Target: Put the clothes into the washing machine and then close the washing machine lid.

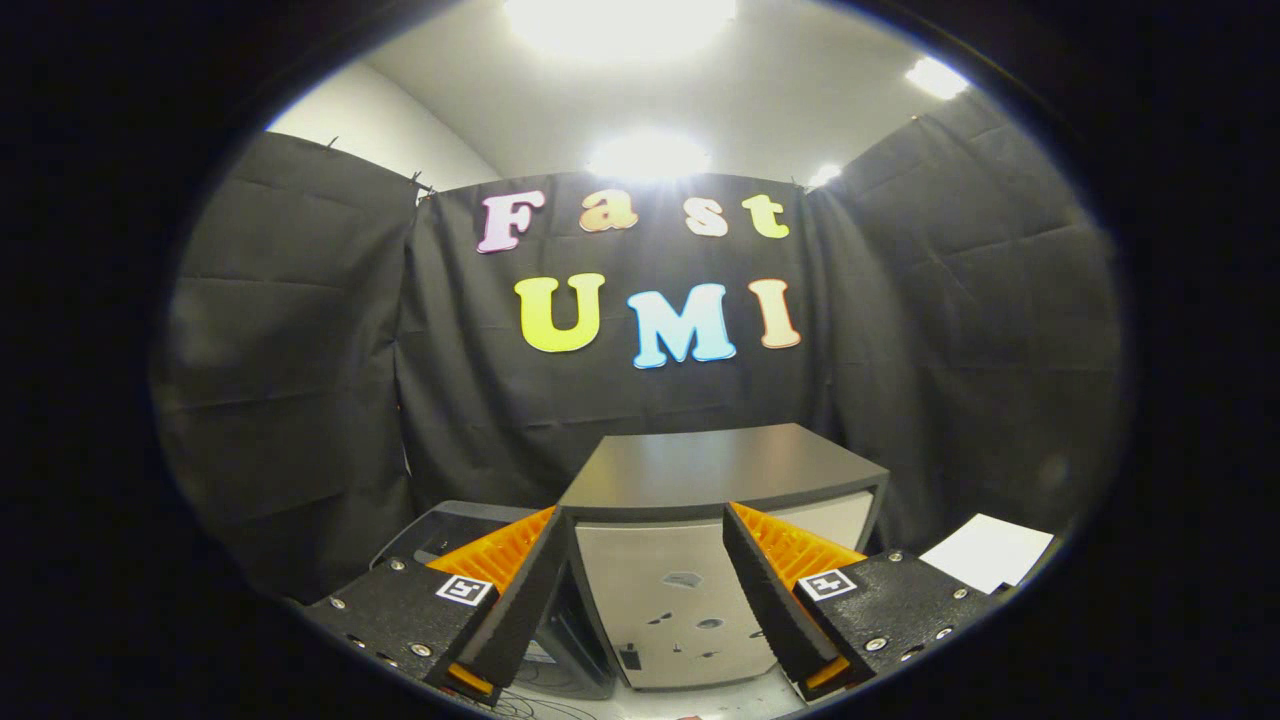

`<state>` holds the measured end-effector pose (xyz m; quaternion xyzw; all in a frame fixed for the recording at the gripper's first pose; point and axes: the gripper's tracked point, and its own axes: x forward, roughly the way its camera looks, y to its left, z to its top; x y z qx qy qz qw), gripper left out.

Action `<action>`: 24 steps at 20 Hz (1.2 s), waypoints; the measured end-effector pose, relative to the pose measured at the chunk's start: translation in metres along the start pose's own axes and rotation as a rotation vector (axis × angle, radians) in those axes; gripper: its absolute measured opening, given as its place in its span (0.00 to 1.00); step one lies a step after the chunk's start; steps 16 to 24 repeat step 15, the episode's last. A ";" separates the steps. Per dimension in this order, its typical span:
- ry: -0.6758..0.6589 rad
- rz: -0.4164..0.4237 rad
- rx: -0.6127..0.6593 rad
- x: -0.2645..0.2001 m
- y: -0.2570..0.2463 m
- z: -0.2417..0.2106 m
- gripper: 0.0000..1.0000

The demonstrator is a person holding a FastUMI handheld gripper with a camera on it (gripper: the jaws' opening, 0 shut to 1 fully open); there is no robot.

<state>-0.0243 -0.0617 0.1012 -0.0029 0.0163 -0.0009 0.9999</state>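
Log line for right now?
gripper: open, holding nothing | ahead: grey cabinet, dark top | white sheet beside it | clothes: not grasped

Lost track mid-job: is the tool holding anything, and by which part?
Nothing is held. The tool is open, its fingers apart with only the cabinet beyond them.

Gripper fingers spread, gap free; washing machine blocks way just ahead

Strong overhead ceiling lights blown out, upper centre of frame; second glare patch just below. Black cloth wall dim, soaks light. Cabinet top carries soft sheen. Fisheye bends straight edges toward rim; focus sharp centrally.
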 end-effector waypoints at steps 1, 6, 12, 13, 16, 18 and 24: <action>0.003 -0.005 0.003 -0.006 -0.006 -0.003 0.95; -0.003 -0.017 0.009 -0.024 -0.027 -0.014 0.95; -0.011 -0.009 0.017 -0.026 -0.026 -0.015 0.95; -0.008 -0.008 0.017 -0.026 -0.026 -0.016 0.95; -0.008 -0.009 0.016 -0.026 -0.027 -0.015 0.95; -0.008 -0.009 0.016 -0.026 -0.027 -0.015 0.95; -0.008 -0.009 0.016 -0.026 -0.027 -0.015 0.95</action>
